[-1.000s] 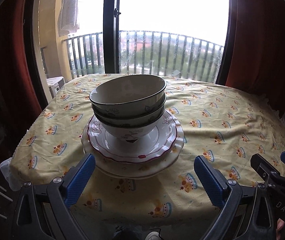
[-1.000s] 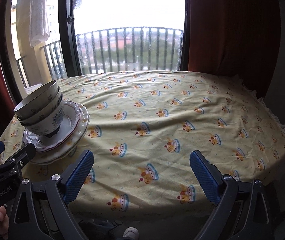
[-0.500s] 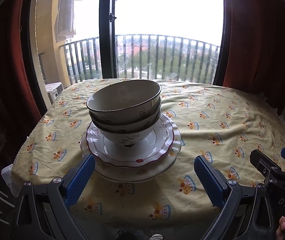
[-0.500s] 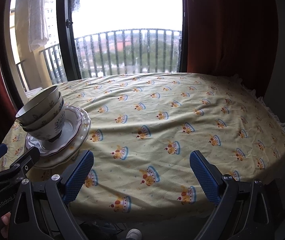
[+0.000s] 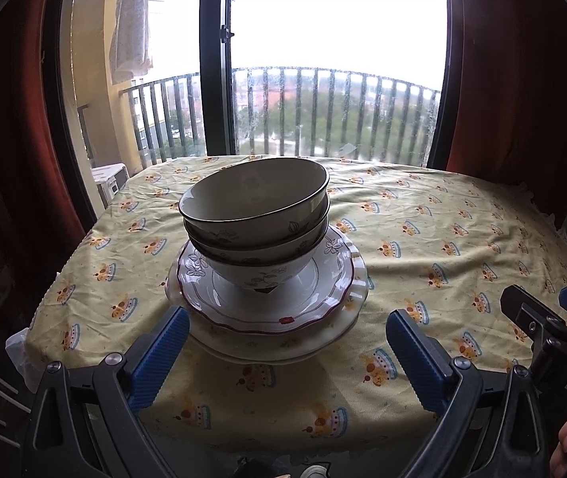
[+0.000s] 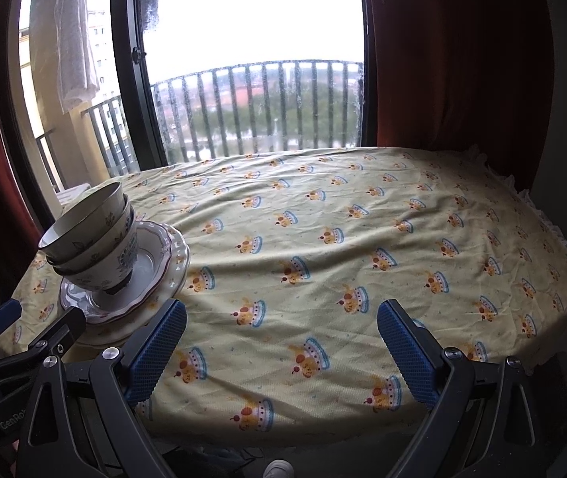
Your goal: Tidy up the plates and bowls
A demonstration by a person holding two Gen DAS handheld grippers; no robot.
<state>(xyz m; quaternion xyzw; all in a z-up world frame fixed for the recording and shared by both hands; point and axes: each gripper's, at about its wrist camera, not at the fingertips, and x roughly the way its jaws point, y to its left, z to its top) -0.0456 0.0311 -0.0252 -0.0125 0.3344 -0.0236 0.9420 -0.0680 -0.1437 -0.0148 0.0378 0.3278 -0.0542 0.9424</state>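
Three white bowls with dark rims and leaf prints point(image 5: 255, 215) are nested in a stack on a red-rimmed floral plate point(image 5: 323, 283), which lies on larger cream plates point(image 5: 283, 348). The stack shows at the left in the right wrist view point(image 6: 92, 243). My left gripper point(image 5: 283, 346) is open and empty, just in front of the plates near the table's front edge. My right gripper point(image 6: 281, 346) is open and empty over the bare cloth, to the right of the stack. It also shows at the right of the left wrist view point(image 5: 550, 318).
The table wears a yellow cloth with crown prints point(image 6: 363, 239). A window with a balcony railing point(image 5: 323, 111) stands behind it, flanked by red curtains point(image 6: 462, 59). The cloth's frilled edge point(image 6: 554, 231) falls off at the right.
Both grippers have drawn back and risen a little, so the stack sits lower and farther in view. The dishes have not moved, and both grippers stay open.
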